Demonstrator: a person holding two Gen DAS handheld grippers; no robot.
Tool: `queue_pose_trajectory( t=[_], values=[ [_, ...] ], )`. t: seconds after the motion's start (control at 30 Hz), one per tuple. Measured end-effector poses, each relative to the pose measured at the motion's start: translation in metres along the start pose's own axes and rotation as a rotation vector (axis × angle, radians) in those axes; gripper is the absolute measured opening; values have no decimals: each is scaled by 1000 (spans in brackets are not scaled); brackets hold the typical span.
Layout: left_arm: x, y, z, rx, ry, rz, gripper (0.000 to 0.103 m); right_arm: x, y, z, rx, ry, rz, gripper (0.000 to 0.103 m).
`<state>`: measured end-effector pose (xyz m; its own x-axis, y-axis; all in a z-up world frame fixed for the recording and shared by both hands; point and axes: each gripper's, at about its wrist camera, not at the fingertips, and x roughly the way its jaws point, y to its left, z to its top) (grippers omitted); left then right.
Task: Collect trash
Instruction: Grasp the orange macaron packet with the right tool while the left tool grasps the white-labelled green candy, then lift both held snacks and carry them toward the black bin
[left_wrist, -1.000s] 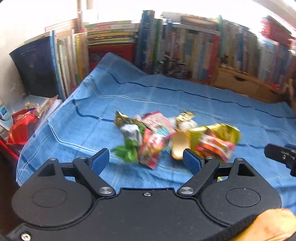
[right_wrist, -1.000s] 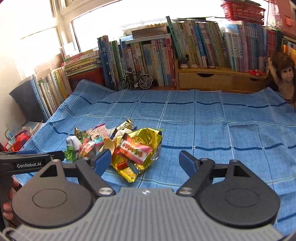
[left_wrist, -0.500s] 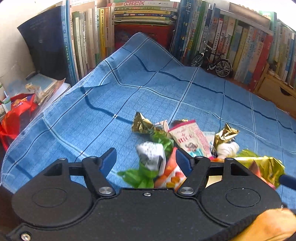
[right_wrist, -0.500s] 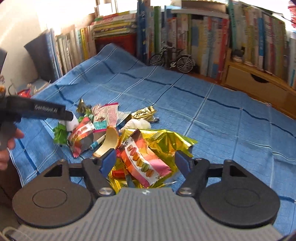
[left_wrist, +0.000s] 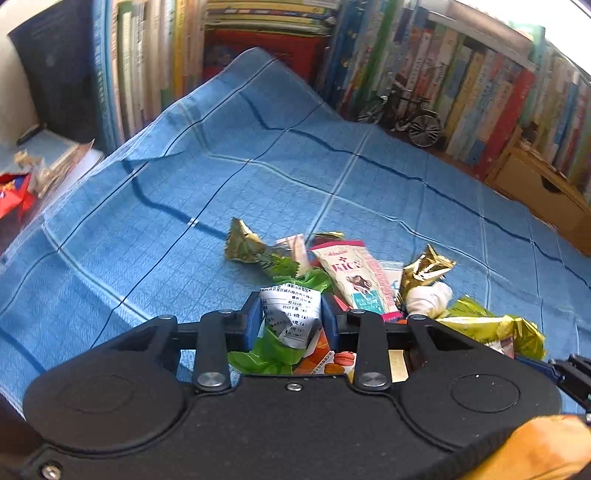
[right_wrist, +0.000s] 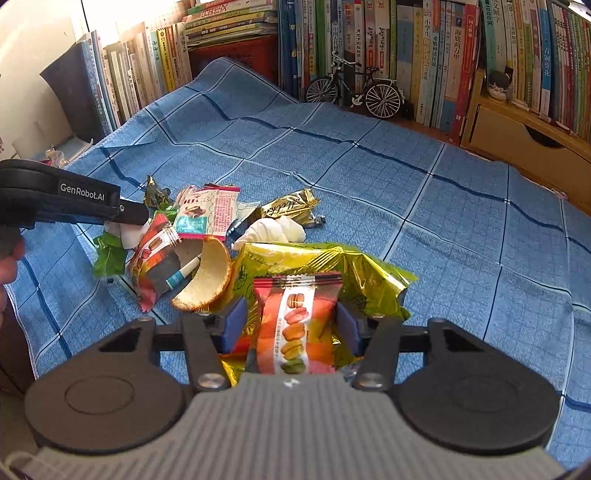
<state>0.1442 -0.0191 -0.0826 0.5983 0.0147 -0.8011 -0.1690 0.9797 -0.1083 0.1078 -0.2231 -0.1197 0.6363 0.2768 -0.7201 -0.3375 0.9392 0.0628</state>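
A pile of snack wrappers lies on the blue checked cloth (left_wrist: 177, 192). My left gripper (left_wrist: 291, 317) is closing, and its blue pads press on a crumpled white printed wrapper (left_wrist: 290, 308) with green film (left_wrist: 273, 354) under it. Beyond it lie a pink rice packet (left_wrist: 354, 273) and a gold wrapper (left_wrist: 242, 245). My right gripper (right_wrist: 290, 325) is also closing; a red macaron wrapper (right_wrist: 293, 295) stands between its pads on a yellow foil bag (right_wrist: 354, 269), with a little gap left. The left gripper (right_wrist: 135, 218) shows from the side there.
Rows of books line the back and left. A model bicycle (right_wrist: 354, 88) and a wooden drawer box (right_wrist: 524, 136) stand at the back right. A curved chip (right_wrist: 207, 280) and a white tissue (right_wrist: 273, 229) lie in the pile. Red bags (left_wrist: 11, 195) sit off the cloth's left edge.
Both grippers came forward and down onto the pile. The left jaws narrowed onto the white and green wrapper; the right jaws narrowed around the macaron wrapper.
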Motion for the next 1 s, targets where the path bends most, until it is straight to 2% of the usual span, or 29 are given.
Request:
queue_pose_trajectory(
  t=[0.23, 0.27, 0.37, 1.0],
  values=[
    [-11, -5, -2, 27, -27, -23, 32, -2, 1, -4, 26, 5, -19, 67],
    [-12, -6, -3, 32, -30, -26, 32, -2, 1, -4, 30, 7, -18, 65],
    [-17, -7, -4, 45, -40, -29, 32, -3, 2, -6, 46, 10, -21, 47],
    [-49, -16, -6, 84, -78, -71, 32, -28, 9, -9, 81, -54, -75, 45]
  ],
)
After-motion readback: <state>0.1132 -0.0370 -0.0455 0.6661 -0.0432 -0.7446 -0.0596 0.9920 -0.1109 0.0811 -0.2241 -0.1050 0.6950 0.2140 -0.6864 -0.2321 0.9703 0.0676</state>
